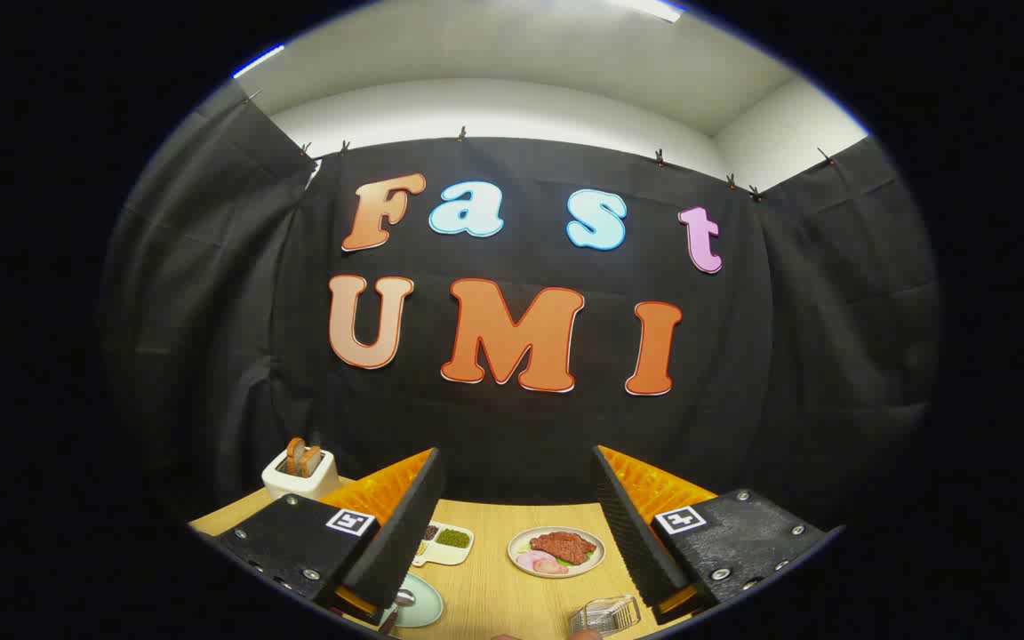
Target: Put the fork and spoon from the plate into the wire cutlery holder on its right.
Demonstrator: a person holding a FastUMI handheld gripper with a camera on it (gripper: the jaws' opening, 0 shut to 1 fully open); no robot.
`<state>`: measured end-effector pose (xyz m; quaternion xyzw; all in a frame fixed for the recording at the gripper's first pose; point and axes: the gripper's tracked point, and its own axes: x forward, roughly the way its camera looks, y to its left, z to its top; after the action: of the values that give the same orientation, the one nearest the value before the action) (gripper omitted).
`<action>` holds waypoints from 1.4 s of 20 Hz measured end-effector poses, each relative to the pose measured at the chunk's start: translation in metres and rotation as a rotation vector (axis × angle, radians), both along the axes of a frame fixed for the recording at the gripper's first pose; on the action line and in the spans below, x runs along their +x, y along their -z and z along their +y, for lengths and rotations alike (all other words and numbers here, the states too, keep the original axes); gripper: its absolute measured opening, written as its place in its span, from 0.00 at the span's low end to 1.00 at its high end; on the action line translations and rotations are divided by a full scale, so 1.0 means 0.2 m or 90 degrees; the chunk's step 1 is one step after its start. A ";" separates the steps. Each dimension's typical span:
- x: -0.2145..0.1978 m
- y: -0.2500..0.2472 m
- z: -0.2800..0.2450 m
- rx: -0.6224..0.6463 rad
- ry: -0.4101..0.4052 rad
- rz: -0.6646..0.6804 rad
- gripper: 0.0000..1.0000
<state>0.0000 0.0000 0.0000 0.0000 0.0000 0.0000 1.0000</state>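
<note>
Above the table [494,578], the gripper [516,520] is level, fingers spread wide, holding nothing.

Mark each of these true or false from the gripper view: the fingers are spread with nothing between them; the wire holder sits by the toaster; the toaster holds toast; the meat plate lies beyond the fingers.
1. The gripper is open, its fingers holding nothing. True.
2. The wire cutlery holder sits beside the toaster. False: it is near the right finger, far from the toaster.
3. The toaster holds toast. True.
4. The plate of meat lies on the table beyond the fingers. True.
5. The pale green plate is stacked on the meat plate. False: it lies apart, by the left finger.
</note>
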 end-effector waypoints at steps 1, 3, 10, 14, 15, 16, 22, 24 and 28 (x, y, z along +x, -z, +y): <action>0.01 0.01 0.00 0.000 -0.001 0.002 0.99; 0.03 0.03 0.02 -0.001 -0.005 0.010 0.99; 0.09 0.13 0.14 -0.012 -0.034 0.048 0.99; 0.13 0.27 0.28 -0.015 -0.070 0.099 0.98; 0.14 0.33 0.31 -0.015 -0.081 0.129 0.99; 0.14 0.41 0.36 -0.015 -0.093 0.168 0.98; 0.05 0.96 0.69 -0.004 -0.200 0.448 0.96; -0.01 1.12 0.76 -0.006 -0.225 0.541 0.94; -0.13 1.40 0.82 -0.041 -0.246 0.703 0.87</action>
<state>-0.0260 0.1635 -0.2801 -0.0303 0.5212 0.1821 0.8333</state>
